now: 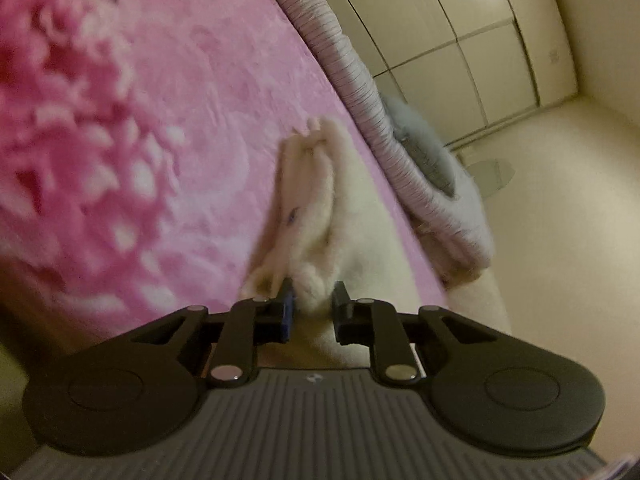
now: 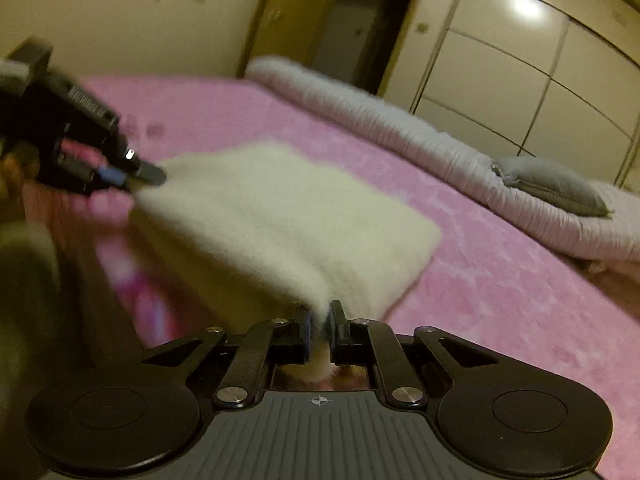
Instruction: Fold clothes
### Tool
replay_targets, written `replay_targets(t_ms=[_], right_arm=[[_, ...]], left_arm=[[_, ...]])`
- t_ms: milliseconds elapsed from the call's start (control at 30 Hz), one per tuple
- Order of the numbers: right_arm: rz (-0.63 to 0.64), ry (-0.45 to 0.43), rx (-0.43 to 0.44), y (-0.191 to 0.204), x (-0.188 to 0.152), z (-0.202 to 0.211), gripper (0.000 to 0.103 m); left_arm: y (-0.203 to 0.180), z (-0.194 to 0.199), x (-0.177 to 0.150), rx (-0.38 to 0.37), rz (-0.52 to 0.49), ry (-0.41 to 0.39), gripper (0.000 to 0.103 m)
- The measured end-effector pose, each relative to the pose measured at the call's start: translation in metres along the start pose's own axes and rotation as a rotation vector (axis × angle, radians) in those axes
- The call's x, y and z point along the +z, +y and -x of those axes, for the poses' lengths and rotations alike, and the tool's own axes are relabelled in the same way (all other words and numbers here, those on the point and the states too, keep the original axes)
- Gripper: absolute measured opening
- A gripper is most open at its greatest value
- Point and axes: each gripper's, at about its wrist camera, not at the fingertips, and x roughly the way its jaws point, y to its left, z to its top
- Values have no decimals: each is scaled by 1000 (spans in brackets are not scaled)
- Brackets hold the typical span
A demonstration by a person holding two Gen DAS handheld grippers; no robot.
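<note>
Cream fleece garment (image 2: 280, 216) is seen lying folded into a thick, roughly rectangular stack on a pink plush bedspread (image 2: 500, 288). One near corner of the stack is pinched by the right hand-held gripper (image 2: 319, 320), whose blue-padded jaws are pressed onto the fabric edge. The opposite near corner is gripped by the left hand-held gripper (image 2: 136, 178), seen blurred at the left of the right wrist view, with part of a hand visible behind it.

In the left wrist view the same garment (image 1: 340, 216) is viewed edge-on, its stacked layers showing as several fuzzy folds. A bunch of fleece is caught between the jaws of the left hand-held gripper (image 1: 314, 300); a narrow gap filled with cloth is left between the pads. A small blue-purple mark (image 1: 293, 214), possibly a label, is noted on one layer; blur prevents certainty.

A large pink floral print (image 1: 80, 160) is seen on the bedspread. Along the far bed edge a rolled pale ribbed quilt (image 2: 400, 128) is laid, with a grey pillow (image 2: 556, 186) resting on it. Cream wardrobe doors (image 2: 520, 60) are seen behind.
</note>
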Motion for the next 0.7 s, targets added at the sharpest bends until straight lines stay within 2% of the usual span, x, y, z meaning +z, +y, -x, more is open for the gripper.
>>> replay_targets(t_ms=[33,167,233,400,500,567,633,700], right_arm=[[-26,8,8,-2,0,0,9],[-122,37,65,-16,3,5,16],[-181,42,106,-28,7,14,18],[-470,10,142,-71,22,29,19],[-682,-22,148,-96,31,22,19],[-743,-32,156,-101,39,12,19],[-734,-19,133,-96,48,2,19],[-698,13,116,-85,51,-6,19]], left_arm=[[-1,-1,2,3,10,-2,16],[-25,2,10,55,-92,10,18],[-35,15,14,61,-110,8,18],[-65,44,27,109,-211,-65,16],[-80,31,32,98,-265,-58,16],[-92,12,29,87,-315,-17,16],[-98,-10,22,115,-376,24,16],[-96,-24,10,178,-449,37,14]])
